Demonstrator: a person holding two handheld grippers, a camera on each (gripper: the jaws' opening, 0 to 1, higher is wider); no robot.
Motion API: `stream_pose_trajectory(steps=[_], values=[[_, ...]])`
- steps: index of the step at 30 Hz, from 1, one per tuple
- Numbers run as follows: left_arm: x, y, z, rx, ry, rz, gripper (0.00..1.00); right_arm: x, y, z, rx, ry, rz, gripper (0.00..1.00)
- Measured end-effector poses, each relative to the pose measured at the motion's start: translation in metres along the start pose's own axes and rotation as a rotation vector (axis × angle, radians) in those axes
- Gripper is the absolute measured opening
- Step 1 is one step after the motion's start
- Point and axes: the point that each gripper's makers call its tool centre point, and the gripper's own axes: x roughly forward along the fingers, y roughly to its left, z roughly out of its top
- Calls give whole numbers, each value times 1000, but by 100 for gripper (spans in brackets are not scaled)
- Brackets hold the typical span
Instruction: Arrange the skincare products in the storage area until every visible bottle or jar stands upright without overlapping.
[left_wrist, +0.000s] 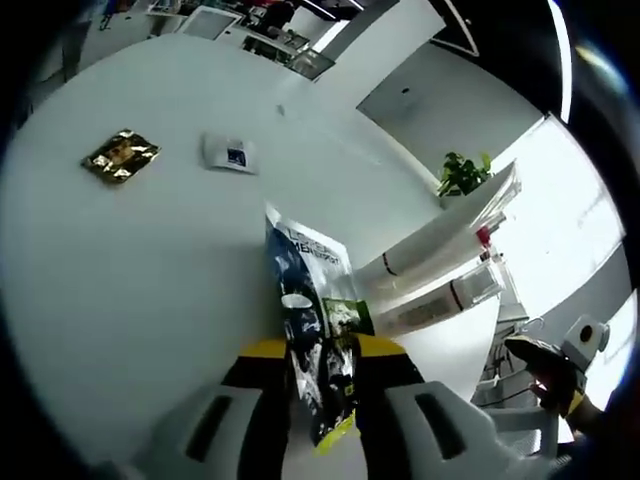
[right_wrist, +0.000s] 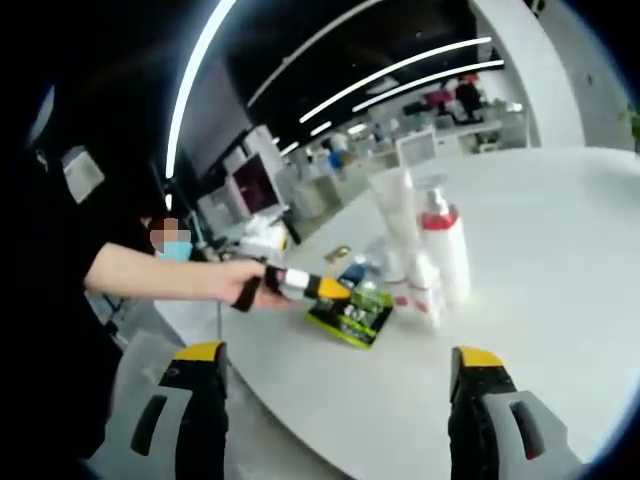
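The skincare sachet (left_wrist: 318, 335), a flat dark foil pouch with white lettering and a green-labelled packet against it, is pinched between the jaws of the left gripper (left_wrist: 322, 400), which are closed on its lower part so that it stands up above the white tabletop (left_wrist: 150, 280) near the table's rounded edge. I judge it light, thin and floppy, with a slick printed skin; it will bend over rather than stand by itself, so the best hold is low and across its stiff sealed border, and it will likely need to lean on something firm. In the right gripper view the same packet (right_wrist: 352, 312) lies at the tabletop's near edge under the left gripper's tip. Just beyond it stand a white tube (right_wrist: 396, 215) and a white pump bottle (right_wrist: 447, 250) with a red collar, upright and close together, with smaller white bottles (right_wrist: 418, 285) at their feet; these look rigid, smooth and easy to tip. The right gripper (right_wrist: 340, 400) hangs wide open and holds nothing. Farther in on the tabletop lie a gold foil packet (left_wrist: 120, 155) and a white sachet (left_wrist: 230, 153), well apart. The surface is glossy white and offers little grip; around it is a bright open office with a potted plant (left_wrist: 462, 172)
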Motion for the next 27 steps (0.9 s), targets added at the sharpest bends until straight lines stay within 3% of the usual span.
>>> stream_pose_trajectory(steps=[27], values=[[-3,3,-2,16,27,49,42,0,0,-2,3,7,2,95]])
